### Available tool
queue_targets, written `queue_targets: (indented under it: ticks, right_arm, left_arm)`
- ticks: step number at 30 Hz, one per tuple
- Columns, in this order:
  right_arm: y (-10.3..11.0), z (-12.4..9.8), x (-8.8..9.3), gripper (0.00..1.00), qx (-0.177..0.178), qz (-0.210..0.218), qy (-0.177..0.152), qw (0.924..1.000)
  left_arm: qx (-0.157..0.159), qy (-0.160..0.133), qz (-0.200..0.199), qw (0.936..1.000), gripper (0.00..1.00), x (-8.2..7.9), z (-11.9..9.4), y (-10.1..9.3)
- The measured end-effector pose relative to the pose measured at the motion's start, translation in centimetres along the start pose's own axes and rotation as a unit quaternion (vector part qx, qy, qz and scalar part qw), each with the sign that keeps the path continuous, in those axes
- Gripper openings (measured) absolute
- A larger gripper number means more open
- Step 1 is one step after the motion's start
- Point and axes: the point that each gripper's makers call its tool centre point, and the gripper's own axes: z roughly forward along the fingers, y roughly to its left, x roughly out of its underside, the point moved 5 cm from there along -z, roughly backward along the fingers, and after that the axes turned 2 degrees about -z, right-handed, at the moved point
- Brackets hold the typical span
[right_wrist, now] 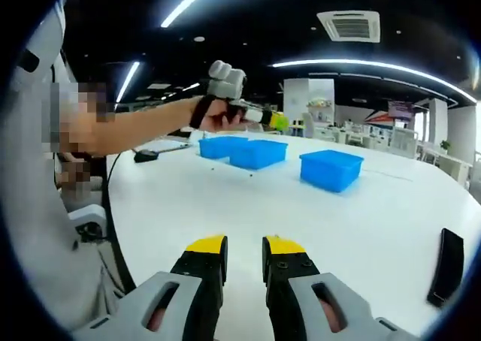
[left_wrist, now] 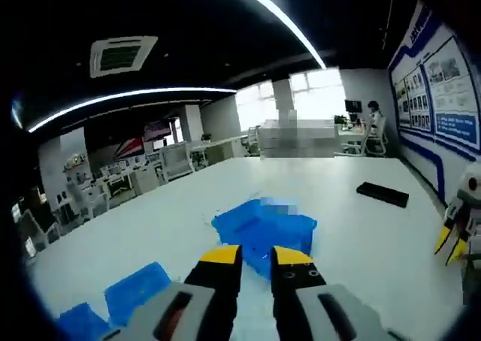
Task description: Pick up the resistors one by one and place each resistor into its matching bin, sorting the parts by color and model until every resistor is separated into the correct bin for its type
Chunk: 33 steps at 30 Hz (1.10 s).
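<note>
In the left gripper view a blue bin (left_wrist: pixel 263 232) stands on the white table (left_wrist: pixel 353 243) just beyond my left gripper (left_wrist: pixel 257 257), whose yellow-tipped jaws are a narrow gap apart with nothing between them. Two more blue bins (left_wrist: pixel 135 292) lie at the lower left. My right gripper (left_wrist: pixel 451 239) shows at the right edge. In the right gripper view, my right gripper (right_wrist: pixel 245 245) is held low over the table, slightly open and empty. Three blue bins (right_wrist: pixel 258 153) stand far ahead. A hand holds the left gripper (right_wrist: pixel 276 120) above them. Tiny dark specks (right_wrist: pixel 250 174) lie near the bins, too small to identify.
A flat black object (left_wrist: pixel 383 194) lies on the table's right side, also seen as a black bar (right_wrist: pixel 447 267). A small black device with a cable (right_wrist: pixel 146 155) sits near the left table edge. The person's body (right_wrist: pixel 45 228) is at the left. Desks and chairs stand behind.
</note>
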Motion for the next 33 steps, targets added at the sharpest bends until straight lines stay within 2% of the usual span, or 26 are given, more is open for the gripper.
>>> queue_targets:
  ticks: [1, 2, 3, 4, 5, 7, 9, 12, 13, 15, 16, 27, 33]
  right_arm:
    - [0.0, 0.1, 0.1, 0.21, -0.001, 0.001, -0.001, 1.0000]
    - [-0.1, 0.1, 0.1, 0.21, -0.001, 0.002, -0.002, 1.0000]
    - [-0.2, 0.1, 0.2, 0.21, -0.001, 0.004, -0.003, 1.0000]
    - [-0.3, 0.1, 0.2, 0.21, 0.000, 0.004, -0.003, 1.0000]
    - [-0.5, 0.1, 0.3, 0.21, 0.003, 0.007, -0.005, 1.0000]
    - [-0.6, 0.0, 0.2, 0.21, 0.006, 0.007, -0.007, 0.9999]
    - [-0.7, -0.3, 0.0, 0.21, 0.010, 0.002, -0.010, 0.9999]
    - [-0.8, -0.8, -0.1, 0.21, 0.011, -0.002, -0.016, 0.9998]
    - [-0.9, -0.9, 0.1, 0.21, 0.013, 0.002, -0.017, 0.9998]
    - [-1.1, -0.9, 0.4, 0.21, 0.017, 0.010, -0.017, 0.9997]
    - [-1.2, -0.9, 0.5, 0.21, 0.018, 0.012, -0.016, 0.9996]
    - [-2.1, -0.7, 0.1, 0.21, 0.010, 0.007, -0.022, 0.9997]
    - [-2.5, -0.4, 0.5, 0.21, 0.005, 0.012, -0.025, 0.9996]
  left_arm:
    - [-0.012, 0.018, -0.028, 0.9994, 0.17, 1.0, -0.7, -0.3]
    - [-0.015, 0.018, -0.040, 0.9989, 0.17, 1.8, -1.3, -0.8]
    - [-0.013, 0.013, -0.034, 0.9992, 0.17, 2.5, -1.8, -1.3]
    - [-0.015, 0.021, -0.030, 0.9992, 0.17, 3.2, -2.1, -1.7]
    - [-0.023, 0.051, -0.015, 0.9983, 0.17, 4.6, -2.5, -1.8]
    - [-0.037, 0.086, -0.012, 0.9955, 0.17, 6.6, -3.0, -1.9]
    - [-0.051, 0.095, -0.051, 0.9929, 0.17, 8.0, -3.0, -1.5]
    - [-0.069, 0.100, -0.071, 0.9901, 0.17, 9.2, -2.8, -1.2]
    - [-0.069, 0.103, -0.094, 0.9878, 0.17, 9.6, -2.8, -1.2]
    - [-0.072, 0.085, -0.151, 0.9822, 0.17, 9.8, -2.6, -1.0]
    - [-0.078, 0.082, -0.153, 0.9817, 0.17, 10.0, -2.5, -0.9]
    - [-0.098, 0.094, -0.129, 0.9823, 0.16, 10.7, -1.1, -1.2]
    - [-0.104, 0.096, -0.135, 0.9807, 0.11, 10.6, -1.0, -0.7]
